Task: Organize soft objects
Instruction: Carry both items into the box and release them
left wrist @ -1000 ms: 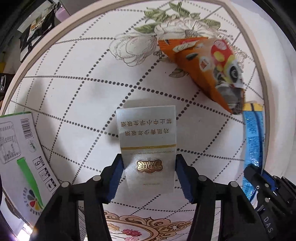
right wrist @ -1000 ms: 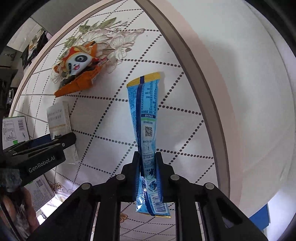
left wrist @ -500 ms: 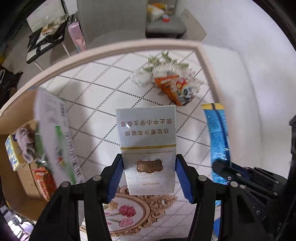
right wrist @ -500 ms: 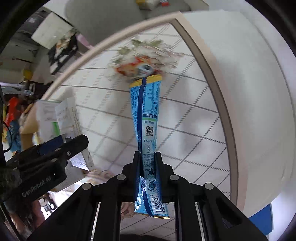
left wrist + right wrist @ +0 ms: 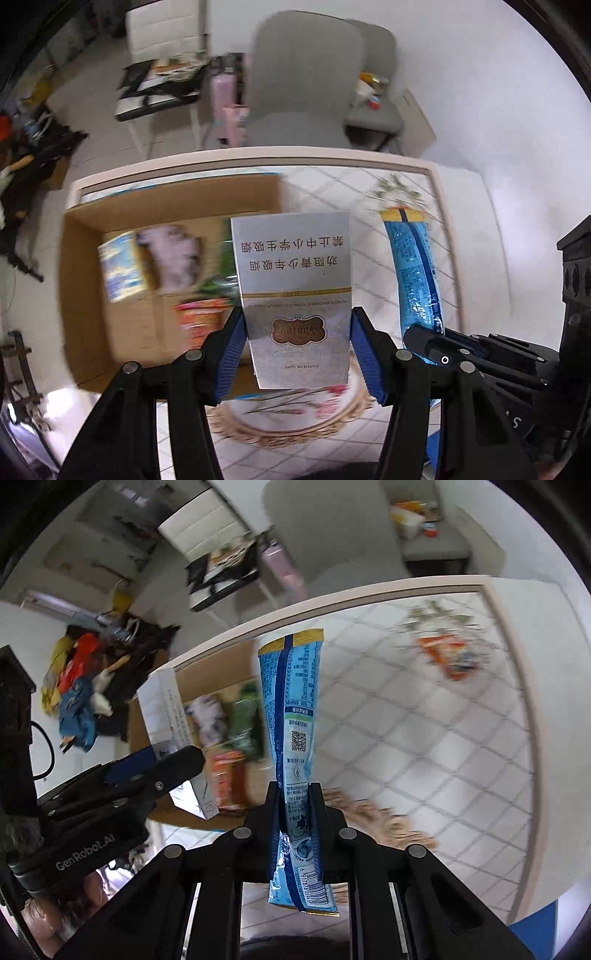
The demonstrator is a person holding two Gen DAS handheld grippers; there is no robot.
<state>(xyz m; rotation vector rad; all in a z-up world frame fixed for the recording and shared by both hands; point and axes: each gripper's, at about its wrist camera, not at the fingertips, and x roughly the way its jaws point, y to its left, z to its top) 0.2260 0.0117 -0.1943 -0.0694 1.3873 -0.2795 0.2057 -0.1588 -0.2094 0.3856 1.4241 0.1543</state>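
Step in hand: both tools carry a soft item toward the open brown cardboard box (image 5: pixel 110 221) at the left of the tiled desk (image 5: pixel 424 738), judging from how things lie; the drop is not yet made.
Left tool (image 5: pixel 295 332): clenched on the silvery-white soft paper pack with a gold band and printed characters (image 5: pixel 293 280), blue pads pressing its two side edges near the lower end; the pack hangs above the box's right edge.
Right tool (image 5: pixel 297 805): clamped tight on the long blue plastic snack pouch with a yellow top strip (image 5: pixel 291 701), pinched low on its length, so most of the pouch stands free above the jaws.
Box contents: a pale crumpled cloth (image 5: pixel 170 254), a blue-and-yellow packet (image 5: pixel 120 266), something green (image 5: pixel 221 258) and an orange-red packet (image 5: pixel 199 314) already lie inside, all blurred.
Still out: an orange triangular snack bag with a cartoon face (image 5: pixel 448 655) lies on the far right of the desk, well apart from the box.
How to do it well: bring each item fully over the box floor before letting go, not over the wall. Lower the pack toward a bare patch beside the orange-red packet so it lies flat.
Pouch handling: its free end will flop, so tip it in lengthwise and release low.
Risk: the two tools travel close together; staggering the drops should avoid a knock.
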